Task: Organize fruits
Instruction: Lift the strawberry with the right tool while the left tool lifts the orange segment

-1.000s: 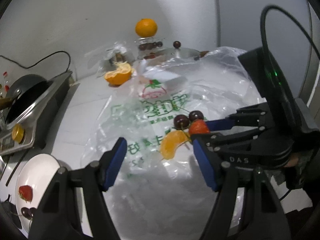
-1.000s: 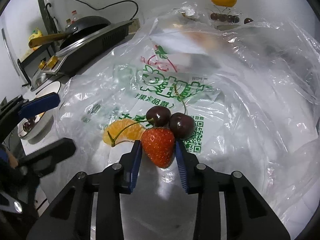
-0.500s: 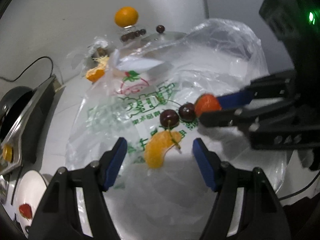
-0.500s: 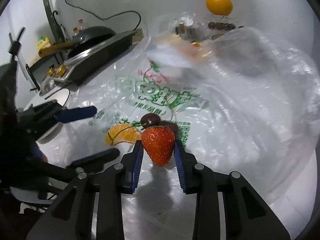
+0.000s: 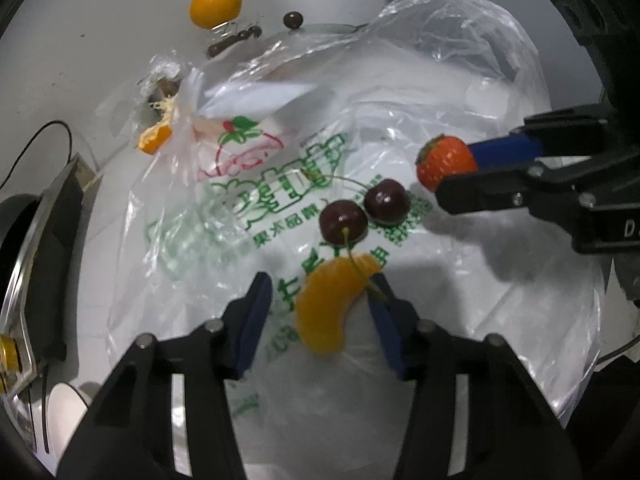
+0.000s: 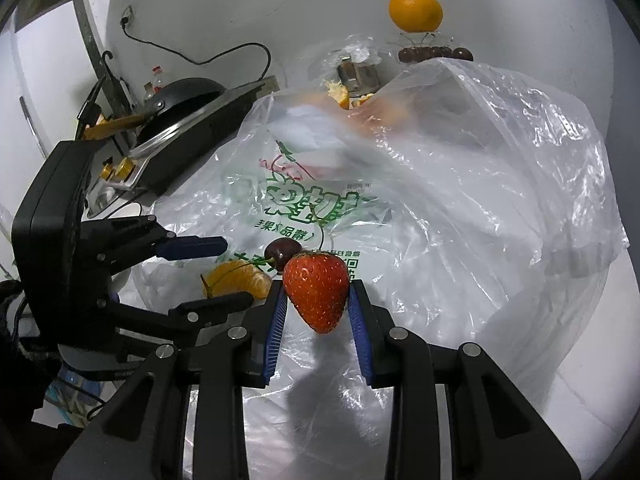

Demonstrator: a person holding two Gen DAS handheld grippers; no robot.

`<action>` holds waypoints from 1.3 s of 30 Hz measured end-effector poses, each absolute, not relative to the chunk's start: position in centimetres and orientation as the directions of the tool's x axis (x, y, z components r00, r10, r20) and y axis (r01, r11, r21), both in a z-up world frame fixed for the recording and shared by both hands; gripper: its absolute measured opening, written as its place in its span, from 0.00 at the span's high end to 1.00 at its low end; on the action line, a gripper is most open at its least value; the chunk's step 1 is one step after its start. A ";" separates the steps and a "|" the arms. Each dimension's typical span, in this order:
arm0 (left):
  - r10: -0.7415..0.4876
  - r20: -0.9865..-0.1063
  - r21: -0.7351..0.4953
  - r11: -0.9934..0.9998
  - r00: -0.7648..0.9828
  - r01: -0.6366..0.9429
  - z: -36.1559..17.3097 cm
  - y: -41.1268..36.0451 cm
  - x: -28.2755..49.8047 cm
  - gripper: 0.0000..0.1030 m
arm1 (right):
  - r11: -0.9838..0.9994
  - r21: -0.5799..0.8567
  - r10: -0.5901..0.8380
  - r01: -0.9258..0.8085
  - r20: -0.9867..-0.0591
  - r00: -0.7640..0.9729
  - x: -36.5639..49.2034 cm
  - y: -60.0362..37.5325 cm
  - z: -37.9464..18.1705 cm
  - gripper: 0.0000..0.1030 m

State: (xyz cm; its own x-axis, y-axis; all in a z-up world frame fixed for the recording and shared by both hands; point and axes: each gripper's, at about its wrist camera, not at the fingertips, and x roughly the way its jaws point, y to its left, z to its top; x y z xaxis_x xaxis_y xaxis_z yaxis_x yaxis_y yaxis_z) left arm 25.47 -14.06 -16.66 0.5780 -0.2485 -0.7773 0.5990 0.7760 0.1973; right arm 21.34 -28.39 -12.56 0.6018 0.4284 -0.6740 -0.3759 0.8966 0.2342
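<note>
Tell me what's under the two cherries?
The cherries lie on a clear plastic bag with green print. The white counter shows faintly through it. What sits directly beneath them is covered.

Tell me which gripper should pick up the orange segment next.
Left. The left gripper already brackets the orange segment on the plastic bag, its jaws just closing. The right gripper is clamped on the strawberry.

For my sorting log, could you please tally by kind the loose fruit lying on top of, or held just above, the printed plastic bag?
Strawberry: 1
Cherries: 2
Orange segment: 1
Total: 4
</note>
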 end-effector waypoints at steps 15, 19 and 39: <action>-0.345 -0.794 0.044 0.789 0.501 0.613 -16.2 -12.7 26.2 0.76 | 0.906 0.232 0.415 -0.355 -0.654 0.632 20.9 -29.0 -11.9 0.68; -0.354 -0.788 0.034 0.792 0.505 0.609 -15.8 -12.5 25.6 0.78 | 0.908 0.223 0.411 -0.356 -0.645 0.644 20.4 -28.9 -11.2 0.68; -0.356 -0.807 -0.020 0.814 0.472 0.581 -16.9 -13.5 26.4 0.73 | 0.902 0.225 0.422 -0.368 -0.634 0.648 19.4 -28.8 -10.6 0.68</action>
State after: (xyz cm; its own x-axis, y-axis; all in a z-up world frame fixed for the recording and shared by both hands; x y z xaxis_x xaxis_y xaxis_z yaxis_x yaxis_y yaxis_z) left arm 26.37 -13.46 -16.91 0.4716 -0.3562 -0.8067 0.5806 0.8139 -0.0199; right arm 19.43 -28.76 -10.60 0.6476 0.4224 -0.6342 -0.3682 0.9021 0.2249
